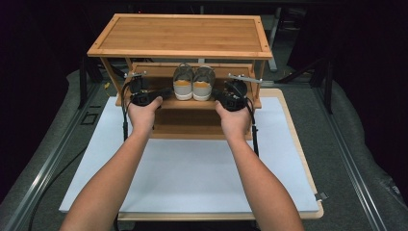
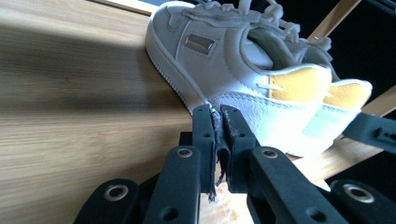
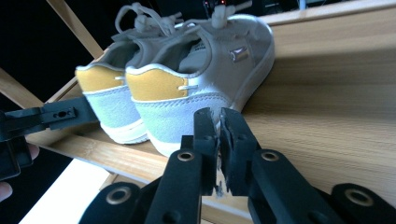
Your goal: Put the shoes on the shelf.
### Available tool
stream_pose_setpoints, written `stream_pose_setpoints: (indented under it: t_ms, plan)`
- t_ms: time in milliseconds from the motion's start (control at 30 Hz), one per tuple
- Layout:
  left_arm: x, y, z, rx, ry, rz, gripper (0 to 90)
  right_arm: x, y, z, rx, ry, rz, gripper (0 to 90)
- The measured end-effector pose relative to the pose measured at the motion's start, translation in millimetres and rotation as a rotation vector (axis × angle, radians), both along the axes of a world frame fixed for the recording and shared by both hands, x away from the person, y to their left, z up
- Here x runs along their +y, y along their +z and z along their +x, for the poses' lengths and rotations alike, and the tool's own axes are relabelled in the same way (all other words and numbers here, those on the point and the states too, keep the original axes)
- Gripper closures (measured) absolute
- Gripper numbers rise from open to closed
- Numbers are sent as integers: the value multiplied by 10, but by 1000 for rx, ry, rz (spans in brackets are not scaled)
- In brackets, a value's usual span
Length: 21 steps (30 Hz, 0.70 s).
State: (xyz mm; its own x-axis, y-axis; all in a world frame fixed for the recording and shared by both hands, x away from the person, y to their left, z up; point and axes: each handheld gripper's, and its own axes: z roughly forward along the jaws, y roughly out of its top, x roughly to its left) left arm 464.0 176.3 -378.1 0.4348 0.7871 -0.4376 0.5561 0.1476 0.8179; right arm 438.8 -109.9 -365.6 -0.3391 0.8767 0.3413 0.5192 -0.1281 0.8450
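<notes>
From the high view, a pair of shoes (image 1: 193,83) sits side by side on the middle shelf of a wooden rack (image 1: 180,36). Their heels point at the person. The rack stands on a white surface (image 1: 192,168). The left gripper (image 1: 138,83) is just left of the shoes and the right gripper (image 1: 235,86) is just right of them. Each one rests in a hand on the shelf edge.

In the left gripper view, the black jaws are nearly together, with only a thin gap and nothing between them. Their tips are just beside the heel of the near shoe (image 2: 243,79).

In the right gripper view, the jaws are also nearly together and hold nothing. The other shoe (image 3: 196,88) is just in front of them, with its yellow heel tab up.

The shoes look light and a bit soft on top, with floppy laces. The heel looks firm. I think the heel rim is the best spot to pinch. The jaws must open first.
</notes>
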Motion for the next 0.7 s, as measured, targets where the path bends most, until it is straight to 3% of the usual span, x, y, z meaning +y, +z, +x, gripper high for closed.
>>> stream_pose_setpoints:
  t_ms: [133,367,467,600,700]
  plan:
    - [33,55,-112,-12,-35,-2,828,-64,48,-81,-22,12,-4,826]
    - [94,117,-350,-27,-88,15,769,-180,45,-270,-18,26,10,814]
    - [136,116,-457,-32,-113,3,736,-216,20,-372,-17,35,-5,807]
    - [178,68,-571,-45,-132,27,682,-258,-17,-507,-19,50,-22,793]
    - [195,11,-657,-62,-148,43,639,-273,-42,-627,-45,56,-64,784]
